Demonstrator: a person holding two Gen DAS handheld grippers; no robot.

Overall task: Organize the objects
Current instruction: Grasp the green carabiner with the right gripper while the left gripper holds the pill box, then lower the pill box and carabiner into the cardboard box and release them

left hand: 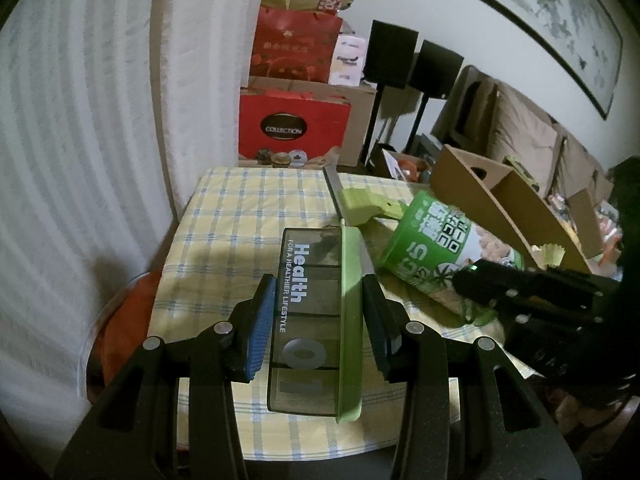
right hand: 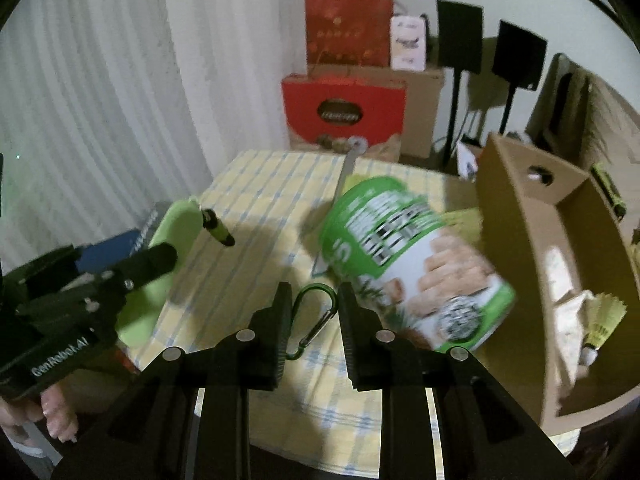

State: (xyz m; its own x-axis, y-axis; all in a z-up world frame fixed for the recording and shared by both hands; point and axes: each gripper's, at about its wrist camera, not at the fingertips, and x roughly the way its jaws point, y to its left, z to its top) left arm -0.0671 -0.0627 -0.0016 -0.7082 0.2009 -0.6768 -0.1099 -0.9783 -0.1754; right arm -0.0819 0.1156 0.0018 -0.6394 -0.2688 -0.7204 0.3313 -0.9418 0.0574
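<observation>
While the left tongs [left hand: 320, 320] straddle the pill organiser [left hand: 310, 320], spread with a pad on either flank and not clearly pressing it, the box lies flat on the checked surface [left hand: 224, 216] with its green tray edge toward the right finger; whether the pads touch it I cannot tell. To close well, I judge the squeeze should come square across the narrow width, low on the body, so the smooth dark lid does not slip or pop open; lifting level would keep any contents from shifting. The right tongs [right hand: 314, 320] stand spread around a green carabiner [right hand: 316, 316] lying on the cloth, just beside the tipped green snack canister [right hand: 416, 264]; a careless closing could nudge that canister, which looks ready to roll. The cardboard caddy [right hand: 516, 240] sits on the right, a shuttlecock [right hand: 600, 320] in one compartment, and seems the likely destination; approaching it from above should spare its divider. A green pen [right hand: 218, 228] lies near the organiser, well apart from the carabiner.
</observation>
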